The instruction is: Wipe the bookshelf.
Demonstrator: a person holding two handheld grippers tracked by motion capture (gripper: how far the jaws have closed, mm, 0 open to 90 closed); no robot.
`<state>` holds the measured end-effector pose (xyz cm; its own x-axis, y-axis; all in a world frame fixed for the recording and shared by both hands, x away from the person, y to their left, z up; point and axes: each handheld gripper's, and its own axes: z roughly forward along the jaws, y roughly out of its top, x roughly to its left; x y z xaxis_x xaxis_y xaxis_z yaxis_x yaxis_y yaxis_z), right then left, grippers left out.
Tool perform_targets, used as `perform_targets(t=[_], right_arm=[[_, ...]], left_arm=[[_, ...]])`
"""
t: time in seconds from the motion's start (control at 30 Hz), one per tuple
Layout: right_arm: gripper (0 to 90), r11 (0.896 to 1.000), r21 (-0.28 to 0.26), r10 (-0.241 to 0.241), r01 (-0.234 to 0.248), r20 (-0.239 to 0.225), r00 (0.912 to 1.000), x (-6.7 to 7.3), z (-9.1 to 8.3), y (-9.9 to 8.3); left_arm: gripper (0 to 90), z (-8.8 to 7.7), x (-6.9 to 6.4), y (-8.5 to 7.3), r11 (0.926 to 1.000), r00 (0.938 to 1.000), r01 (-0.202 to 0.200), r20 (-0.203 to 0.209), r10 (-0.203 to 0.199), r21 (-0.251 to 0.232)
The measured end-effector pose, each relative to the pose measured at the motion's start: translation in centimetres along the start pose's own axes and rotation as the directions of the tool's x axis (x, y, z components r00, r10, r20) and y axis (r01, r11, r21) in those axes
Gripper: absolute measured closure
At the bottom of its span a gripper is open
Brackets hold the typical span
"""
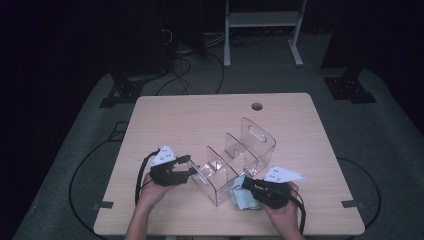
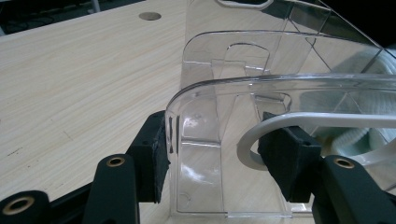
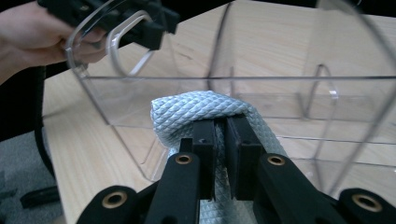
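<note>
A person seated at the near edge of a wooden table [image 1: 170, 115] works on a clear acrylic organiser [image 1: 235, 160] with 2 handheld grippers. The organiser, a rack with upright dividers, stands toward the near edge, slightly right of centre and angled toward the far right corner. The left gripper [image 1: 189, 171] has its jaws closed to a narrow gap on the organiser's nearest end wall, 1 pad outside and 1 inside, as its own view shows [image 2: 219, 154]. The right gripper [image 1: 246, 184] is clamped almost fully shut on a fold of pale blue-grey cloth [image 1: 243, 197], which presses against the organiser's long side wall near the near edge; in the right gripper view the textured cloth [image 3: 205, 109] bulges over the jaw tips, touching the clear wall.

The work appears to be wiping the rack while bracing it. The risk, judging from here: the left grip sits on 1 thin end wall, so a firm wipe could twist or slide the light rack. The cloth, pinched by 1 fold, could pull free.
</note>
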<state>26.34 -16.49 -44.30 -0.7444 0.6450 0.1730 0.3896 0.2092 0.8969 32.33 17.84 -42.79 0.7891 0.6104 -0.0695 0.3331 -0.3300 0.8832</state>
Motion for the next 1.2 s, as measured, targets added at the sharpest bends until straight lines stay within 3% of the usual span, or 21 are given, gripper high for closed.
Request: perform_targets(t=[0.1, 0.23, 0.4, 0.43, 0.63, 0.77, 0.87, 1.2], right_arm=[[82.6, 1.0, -0.008, 0.002, -0.001, 0.064, 0.9979, -1.4, -0.6, 0.0], [82.6, 0.998, -0.02, 0.055, -0.053, 0.11, 0.9924, -3.4, -1.3, -0.2], [82.6, 1.0, -0.005, 0.03, -0.03, 0.075, 0.9968, -2.3, -0.8, -0.2], [82.6, 1.0, 0.008, 0.0, 0.0, 0.055, 0.9985, -1.4, -0.3, -0.2], [82.6, 1.0, -0.012, 0.025, -0.025, 0.068, 0.9974, -2.1, -0.9, -0.1], [82.6, 1.0, -0.005, 0.019, -0.018, 0.03, 0.9994, -1.1, -0.4, -0.2], [82.6, 1.0, 0.009, -0.015, 0.015, 0.018, 0.9997, -0.3, -0.1, -0.1], [82.6, 0.999, -0.017, 0.036, -0.035, 0.071, 0.9968, -2.6, -1.1, 0.0]], left_arm=[[44.6, 0.0, 0.0, 0.0, 1.0, 1.0, 0.0, 0.001, 0.0, -0.001], [44.6, 0.0, 0.0, 0.0, 1.0, 1.0, -0.001, 0.002, 0.001, -0.001], [44.6, 0.1, 0.0, 0.0, 1.0, 1.0, 0.0, 0.004, 0.0, -0.001], [44.6, 0.1, 0.0, 0.0, 1.0, 1.0, -0.001, 0.003, 0.001, -0.002], [44.6, 0.1, -0.1, 0.0, 1.0, 1.0, -0.003, 0.003, 0.003, -0.001], [44.6, 0.1, 0.0, 0.0, 1.0, 1.0, 0.0, 0.004, 0.0, -0.002], [44.6, 0.0, 0.0, 0.0, 1.0, 1.0, -0.001, 0.003, 0.001, 0.0], [44.6, 0.0, -0.1, 0.0, 1.0, 1.0, -0.002, 0.005, 0.002, 0.0]])
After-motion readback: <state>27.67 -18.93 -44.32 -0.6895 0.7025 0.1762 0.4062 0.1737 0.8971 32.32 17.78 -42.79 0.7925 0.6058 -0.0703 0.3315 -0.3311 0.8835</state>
